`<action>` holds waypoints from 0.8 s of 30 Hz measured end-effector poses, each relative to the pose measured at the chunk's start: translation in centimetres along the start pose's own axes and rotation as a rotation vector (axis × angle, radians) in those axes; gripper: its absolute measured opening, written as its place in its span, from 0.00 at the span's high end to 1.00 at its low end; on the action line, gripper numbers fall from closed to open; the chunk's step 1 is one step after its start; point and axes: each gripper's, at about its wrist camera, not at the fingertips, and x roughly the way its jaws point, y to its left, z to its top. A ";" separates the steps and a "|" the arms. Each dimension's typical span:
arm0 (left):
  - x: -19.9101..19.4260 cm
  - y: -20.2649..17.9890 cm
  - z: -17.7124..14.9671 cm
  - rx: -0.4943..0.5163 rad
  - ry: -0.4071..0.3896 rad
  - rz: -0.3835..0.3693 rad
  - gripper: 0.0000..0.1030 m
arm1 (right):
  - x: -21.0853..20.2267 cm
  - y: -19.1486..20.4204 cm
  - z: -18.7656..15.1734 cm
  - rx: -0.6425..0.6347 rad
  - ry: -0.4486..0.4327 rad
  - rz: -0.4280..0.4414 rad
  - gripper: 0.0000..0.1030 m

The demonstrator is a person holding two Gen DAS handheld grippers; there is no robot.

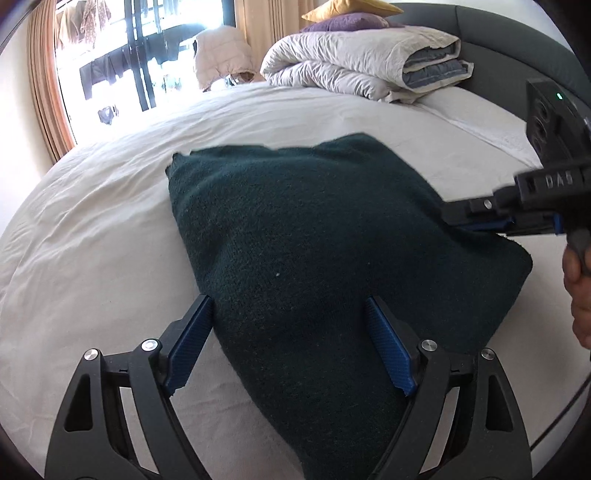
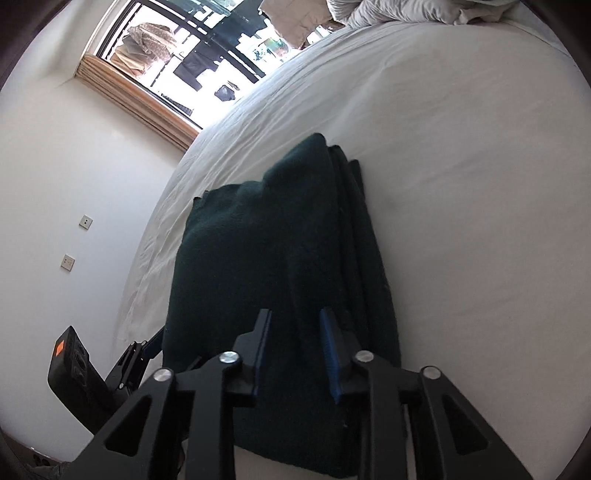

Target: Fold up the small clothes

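blue-padded fingers [image 1: 195,343] of the left gripper [image 1: 291,347] stand spread wide, released, straddling the near edge of the dark green knitted garment [image 1: 314,240], one pad at its left border and the other resting on the cloth. the right gripper [image 2: 293,350] has its fingers [image 2: 328,354] set closer together with the garment's edge lying between them; whether they actually pinch the cloth i cannot tell. in the left wrist view that same gripper reaches in from the right edge of the frame, its tips at the garment's right side.

the wide white-sheeted bed [image 1: 92,221] fills most of both frames, and the garment lies folded in layers at the centre of it. a rolled cream and grey-blue quilt [image 1: 362,62] sits at the upper right, with a purple cushion [image 1: 343,23] and a yellow cushion [image 1: 340,8] on top. a bright window with tan curtains [image 1: 44,85] takes the upper left.
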 end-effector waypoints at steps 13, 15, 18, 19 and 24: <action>-2.6 9.0 1.0 -0.358 -0.046 -0.171 0.17 | -5.2 -4.1 0.6 0.098 -0.128 -0.022 0.34; -1.0 10.7 1.6 -0.443 -0.002 -0.222 0.17 | -3.4 -4.0 2.0 0.113 -0.076 0.045 0.34; 2.5 12.7 1.6 -0.606 0.115 -0.345 0.18 | 0.3 -4.2 3.7 0.143 0.028 0.066 0.34; 3.6 13.0 1.3 -0.667 0.154 -0.406 0.18 | 1.4 -4.5 4.0 0.160 0.055 0.063 0.34; 6.6 11.9 2.8 -0.670 0.213 -0.520 0.17 | 4.0 -3.8 5.0 0.152 0.098 0.074 0.35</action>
